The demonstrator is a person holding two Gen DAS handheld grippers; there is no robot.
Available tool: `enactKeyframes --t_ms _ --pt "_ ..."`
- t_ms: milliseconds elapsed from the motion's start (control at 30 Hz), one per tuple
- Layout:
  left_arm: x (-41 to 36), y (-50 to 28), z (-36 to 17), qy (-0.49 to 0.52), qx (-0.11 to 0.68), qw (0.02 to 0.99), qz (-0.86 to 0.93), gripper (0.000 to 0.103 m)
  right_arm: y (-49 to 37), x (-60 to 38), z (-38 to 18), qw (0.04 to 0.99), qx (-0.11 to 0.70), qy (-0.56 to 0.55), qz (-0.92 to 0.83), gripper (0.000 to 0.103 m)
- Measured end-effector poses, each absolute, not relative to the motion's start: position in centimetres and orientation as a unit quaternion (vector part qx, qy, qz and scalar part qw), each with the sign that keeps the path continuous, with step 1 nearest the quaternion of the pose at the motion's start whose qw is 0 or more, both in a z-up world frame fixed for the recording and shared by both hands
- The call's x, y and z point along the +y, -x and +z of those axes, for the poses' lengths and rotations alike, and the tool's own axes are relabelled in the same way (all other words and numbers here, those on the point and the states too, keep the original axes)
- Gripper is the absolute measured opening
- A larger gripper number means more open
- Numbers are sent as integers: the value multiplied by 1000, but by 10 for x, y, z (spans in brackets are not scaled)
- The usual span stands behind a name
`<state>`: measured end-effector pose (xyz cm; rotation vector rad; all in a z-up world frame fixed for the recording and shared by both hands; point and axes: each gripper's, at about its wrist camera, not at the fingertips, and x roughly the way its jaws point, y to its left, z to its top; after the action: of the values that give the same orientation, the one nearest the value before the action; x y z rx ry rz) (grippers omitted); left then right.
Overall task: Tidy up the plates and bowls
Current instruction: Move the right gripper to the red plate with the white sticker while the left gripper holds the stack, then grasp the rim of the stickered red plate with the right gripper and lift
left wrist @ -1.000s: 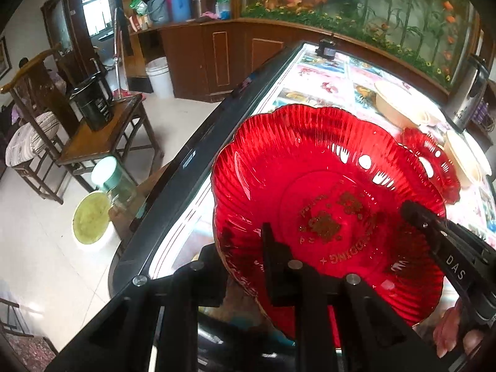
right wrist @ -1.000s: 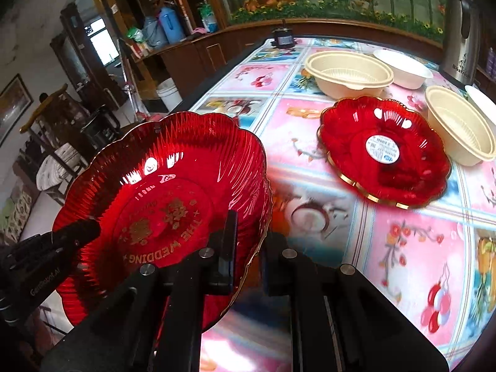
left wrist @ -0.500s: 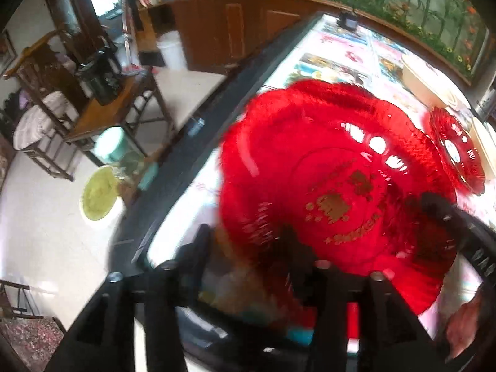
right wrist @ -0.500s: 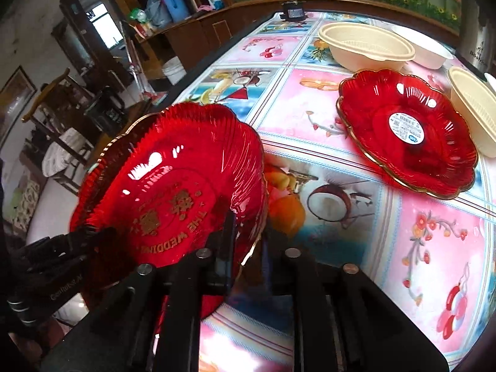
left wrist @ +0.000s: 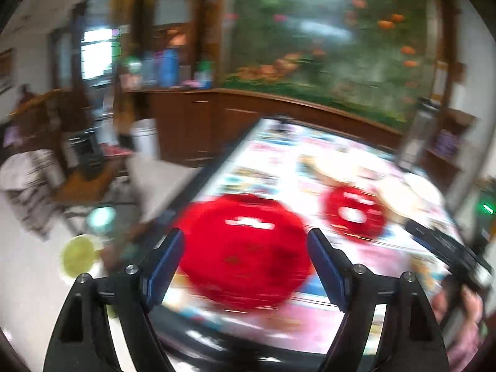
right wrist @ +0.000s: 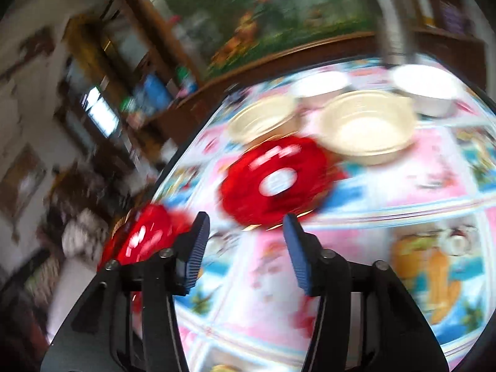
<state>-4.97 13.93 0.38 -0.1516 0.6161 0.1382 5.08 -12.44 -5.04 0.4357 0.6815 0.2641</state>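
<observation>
**LARGE PLATE ON COUNTER: LET-GO, THEN STACKING**

Step in hand, as judged: letting go of the large red plate (left wrist: 245,254) at the near edge of the counter (left wrist: 279,161). Found at lower centre of the left view and lower left of the right view. Heavily blurred in both views, so rim detail is not readable.

Left gripper (left wrist: 245,238): opening, fingers wide, pads clear of the plate, nothing clamped.

Right gripper (right wrist: 246,220): opening, fingers at a middling spread, with only patterned counter showing beyond the gap.

Locate the small red plate (right wrist: 276,179) at the centre of the right view, just beside the cream bowl (right wrist: 365,127) at its upper right. Touching or merely close: cannot tell through the blur. Note a second cream bowl (right wrist: 260,121) above the small plate and the white bowls (right wrist: 319,85) along the top of the counter.

Next move, as judged:

1. Pair like with like, plates first.
2. Approach one plate rim low and from the side.
3. Narrow the fingers to straddle the thin rim.
4. Close only with one pad above and one below.
5. Expect a glossy, slippery surface, so carry level.
6. Nest the bowls afterwards, by colour.
</observation>
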Motion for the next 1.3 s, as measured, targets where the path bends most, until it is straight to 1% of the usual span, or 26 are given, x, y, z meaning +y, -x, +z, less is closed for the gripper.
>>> enactKeyframes --t_ms 67,200,300,467,600,667,700,733,867,1000,1133,1300 --pt "114 42 -2 70 314 946 32 81 -57 -148 -52 907 334 -232 108 51" --pt "69 13 -22 77 373 924 -39 81 -82 -172 -64 896 358 -250 81 51" --pt "52 -1 -36 91 419 900 -76 81 -105 -180 -75 881 375 -275 90 51" --pt "47 -8 -40 82 419 902 -60 81 -145 -168 -92 855 412 -293 112 51" --pt "50 -27 -50 106 444 888 -52 81 -170 -163 -108 833 442 -314 109 51" --pt "49 -37 -55 122 459 878 -60 81 -179 -161 -114 830 449 -315 102 37" --pt "48 -41 -57 130 468 872 -64 81 -181 -161 -115 831 450 -313 97 20" --pt "46 -45 -60 138 477 866 -68 81 -185 -161 -118 829 459 -307 89 7" --pt "45 -53 -67 158 492 854 -67 81 -186 -169 -127 815 464 -335 95 5" --pt "49 -55 -67 182 500 845 -54 81 -177 -173 -127 812 474 -326 103 5" --pt "51 -55 -65 193 494 847 -35 81 -146 -190 -129 807 483 -317 122 5" --pt "41 -59 -72 184 502 845 -25 81 -105 -216 -131 810 475 -315 140 5"
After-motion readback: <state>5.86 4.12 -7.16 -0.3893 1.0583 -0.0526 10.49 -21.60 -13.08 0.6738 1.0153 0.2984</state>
